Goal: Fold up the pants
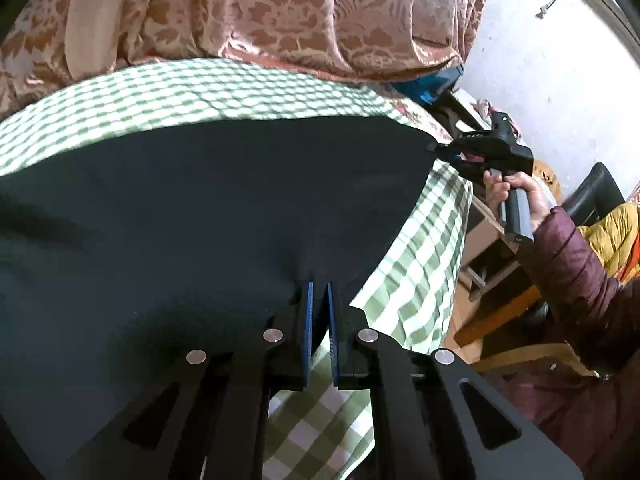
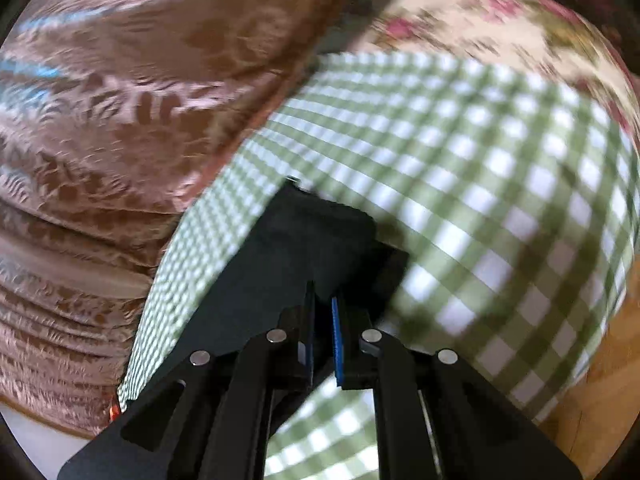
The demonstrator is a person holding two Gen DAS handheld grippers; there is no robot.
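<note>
Pants (image 1: 208, 208) on cloth (image 1: 240, 88), apparently.

Daylight, sun-dappled checks; right wrist view smeared by motion blur; fisheye bending, dark corners.

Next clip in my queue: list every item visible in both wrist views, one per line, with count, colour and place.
pants: one, black, spread on the checked cloth, held at two edges
checked cloth: one, green and white, covering the surface under the pants
patterned drape: one, pinkish brown, hanging behind the surface
floral fabric: one, cream with red flowers, beyond the checked cloth
yellow garment: one, far right, past the sleeve
left gripper: one, black with blue pads, shut on the near pants edge
right gripper: one, black, shut on a pants corner
right hand: one, in a maroon sleeve, holding the right gripper's handle
</note>
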